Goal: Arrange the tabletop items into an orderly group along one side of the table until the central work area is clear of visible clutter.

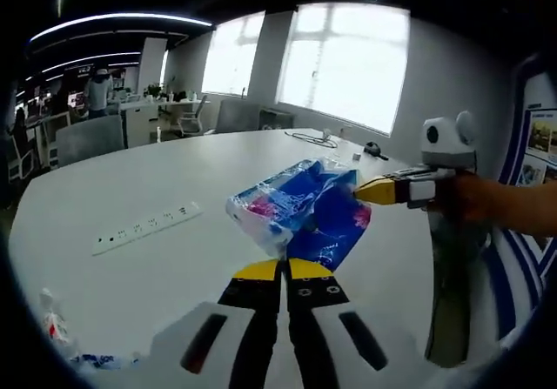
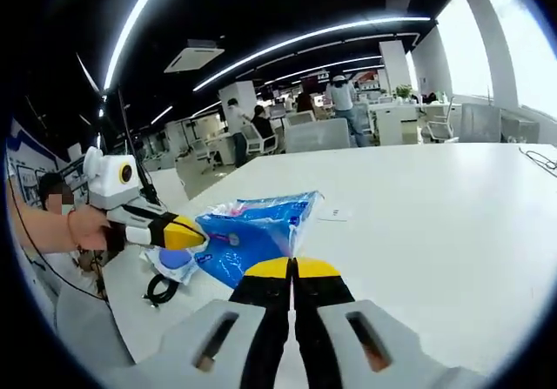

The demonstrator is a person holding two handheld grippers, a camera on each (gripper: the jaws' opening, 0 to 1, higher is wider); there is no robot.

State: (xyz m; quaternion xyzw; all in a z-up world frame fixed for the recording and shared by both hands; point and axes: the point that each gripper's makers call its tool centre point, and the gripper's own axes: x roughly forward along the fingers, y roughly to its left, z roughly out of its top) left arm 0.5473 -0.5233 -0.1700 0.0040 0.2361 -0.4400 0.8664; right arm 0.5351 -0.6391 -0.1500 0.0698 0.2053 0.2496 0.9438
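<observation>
A crinkly blue and clear plastic packet (image 1: 305,211) with pink print hangs above the white table (image 1: 130,276). My left gripper (image 1: 283,268) is shut on its near lower corner. From the right, my right gripper (image 1: 362,192) pinches the packet's far edge with its yellow tips closed. In the right gripper view the same packet (image 2: 252,231) stretches leftward from my right gripper (image 2: 292,267), which is shut on it, to the left gripper (image 2: 197,231) clamped on its other end.
A white power strip (image 1: 148,227) lies on the table's left half. Small wrappers (image 1: 54,324) sit at the near left edge. A cable (image 1: 309,136) rests at the far end. A black cord (image 2: 157,289), a blue round item (image 2: 178,263) and a white card (image 2: 333,215) lie below the packet. People and chairs stand behind.
</observation>
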